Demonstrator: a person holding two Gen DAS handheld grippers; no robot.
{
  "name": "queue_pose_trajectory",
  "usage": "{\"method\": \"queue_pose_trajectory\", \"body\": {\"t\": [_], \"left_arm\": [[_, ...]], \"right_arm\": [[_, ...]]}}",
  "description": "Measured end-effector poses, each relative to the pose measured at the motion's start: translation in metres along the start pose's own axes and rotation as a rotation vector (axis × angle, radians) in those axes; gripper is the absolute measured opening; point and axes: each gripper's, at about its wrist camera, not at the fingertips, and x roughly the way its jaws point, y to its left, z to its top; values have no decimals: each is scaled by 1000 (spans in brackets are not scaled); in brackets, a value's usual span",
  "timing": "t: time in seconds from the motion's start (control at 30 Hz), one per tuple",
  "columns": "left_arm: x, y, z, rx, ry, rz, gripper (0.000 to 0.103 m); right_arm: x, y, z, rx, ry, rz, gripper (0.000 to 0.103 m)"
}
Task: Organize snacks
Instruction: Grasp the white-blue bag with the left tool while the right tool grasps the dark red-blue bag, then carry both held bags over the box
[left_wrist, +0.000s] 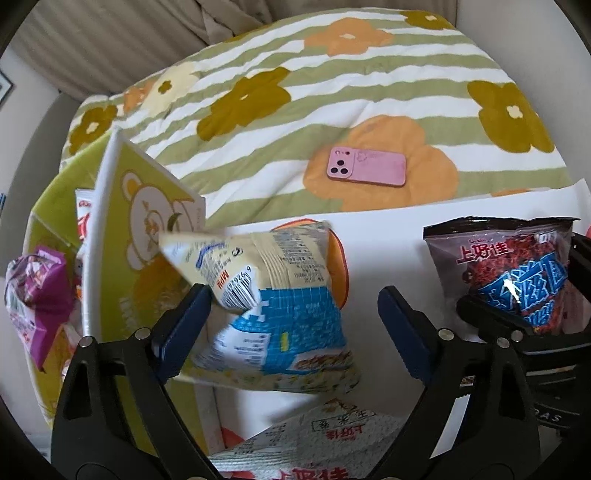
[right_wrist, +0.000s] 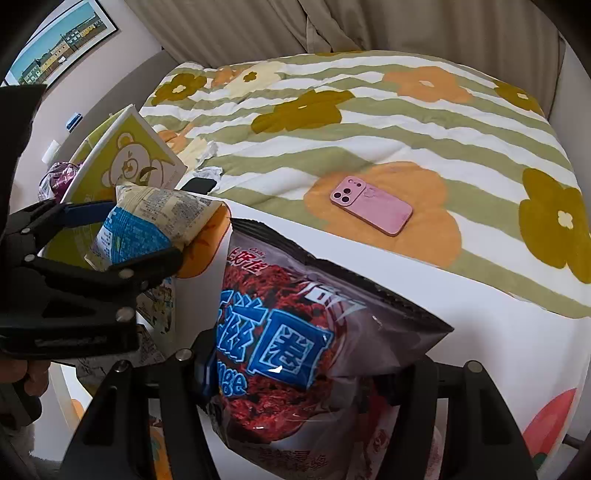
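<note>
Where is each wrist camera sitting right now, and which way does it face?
Left wrist: on the left gripper, facing down over the yellow-and-blue snack bag; own fingers show.
Right wrist: on the right gripper, closed on the dark red snack bag; the left gripper shows at left.
Shared: both bags, pink phone, bear-print box.
</note>
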Motion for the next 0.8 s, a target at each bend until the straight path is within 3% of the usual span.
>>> {"method": "queue_pose_trajectory", "body": {"t": [0.3,0.47,0.53,0.8], "left_arm": [[22,1,-5,-14,53,59,89],[30,5,-8,-28,87,51,75],[35,7,-12,-36,107,45,56],[27,9,-17,-23,66,19,47]], "right_arm": [[0,-2,-1,-10,4,9,60],[1,-1,-1,-7,5,10,60],[2,0,-1,-6,3,9,60],[2,-2,-1,-9,4,10,60]]}}
